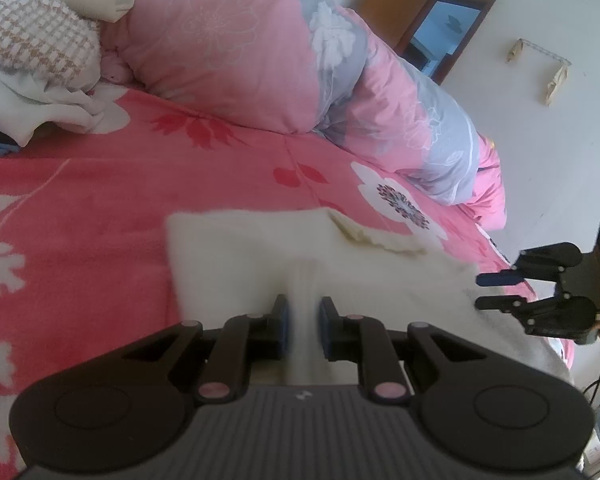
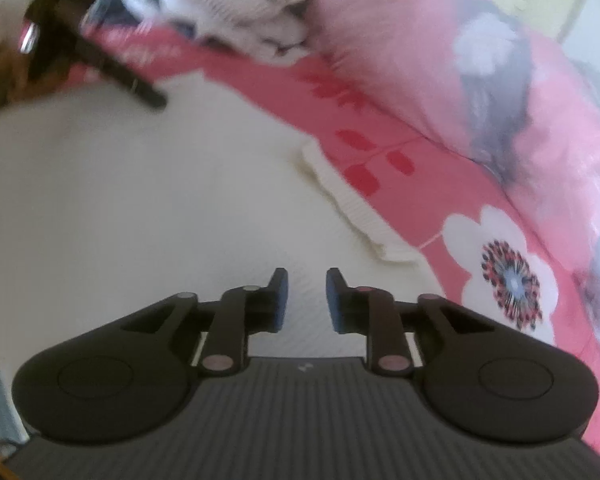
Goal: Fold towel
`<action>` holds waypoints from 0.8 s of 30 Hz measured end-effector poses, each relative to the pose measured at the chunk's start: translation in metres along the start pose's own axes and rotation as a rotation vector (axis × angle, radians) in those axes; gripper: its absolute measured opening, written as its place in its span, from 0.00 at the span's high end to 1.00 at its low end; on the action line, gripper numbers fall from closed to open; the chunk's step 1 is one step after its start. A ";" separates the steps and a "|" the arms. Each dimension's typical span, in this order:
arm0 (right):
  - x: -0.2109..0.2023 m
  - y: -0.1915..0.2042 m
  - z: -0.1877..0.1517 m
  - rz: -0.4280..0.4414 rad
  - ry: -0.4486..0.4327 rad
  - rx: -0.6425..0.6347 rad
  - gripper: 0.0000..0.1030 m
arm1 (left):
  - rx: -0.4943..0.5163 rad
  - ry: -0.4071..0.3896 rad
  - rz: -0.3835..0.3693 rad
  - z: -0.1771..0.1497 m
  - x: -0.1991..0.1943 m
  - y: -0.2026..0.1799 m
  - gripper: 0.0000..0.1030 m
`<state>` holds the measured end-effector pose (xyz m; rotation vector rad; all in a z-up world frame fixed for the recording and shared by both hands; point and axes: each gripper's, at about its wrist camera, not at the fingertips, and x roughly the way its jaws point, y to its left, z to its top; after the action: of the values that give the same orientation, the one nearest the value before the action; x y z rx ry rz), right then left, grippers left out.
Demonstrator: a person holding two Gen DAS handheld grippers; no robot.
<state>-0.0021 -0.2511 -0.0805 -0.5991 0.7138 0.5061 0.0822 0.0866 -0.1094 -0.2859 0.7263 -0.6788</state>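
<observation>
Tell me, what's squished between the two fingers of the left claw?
A pinched-up ridge of the white towel. The left wrist view shows the left claw shut on that fold, with the pink bed cover beneath.

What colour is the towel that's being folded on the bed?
The towel is plain cream-white, with no pattern. It shows best in the left wrist view.

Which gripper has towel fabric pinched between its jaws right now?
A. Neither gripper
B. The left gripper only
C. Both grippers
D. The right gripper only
B: the left gripper has a raised ridge of the cream towel squeezed between its jaws, while the right gripper has its jaws apart with nothing between them, only the flat towel lying beyond on the pink floral bedspread.
</observation>
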 end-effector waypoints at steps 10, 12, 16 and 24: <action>-0.015 -0.073 -0.025 -0.180 -0.055 0.461 0.74 | 0.000 0.002 0.000 0.000 0.000 0.000 0.83; -0.033 -0.090 -0.043 -0.159 -0.087 0.626 0.74 | -0.002 0.001 -0.001 0.000 0.000 0.000 0.83; -0.048 -0.106 -0.084 -0.040 -0.114 0.892 0.72 | -0.009 -0.004 -0.003 -0.001 0.000 0.000 0.82; -0.030 -0.101 -0.119 0.062 -0.069 1.027 0.72 | 0.003 -0.019 -0.001 -0.002 0.001 -0.001 0.82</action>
<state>-0.0134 -0.4091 -0.0979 0.4002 0.8179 0.1613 0.0808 0.0849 -0.1110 -0.2892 0.7071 -0.6771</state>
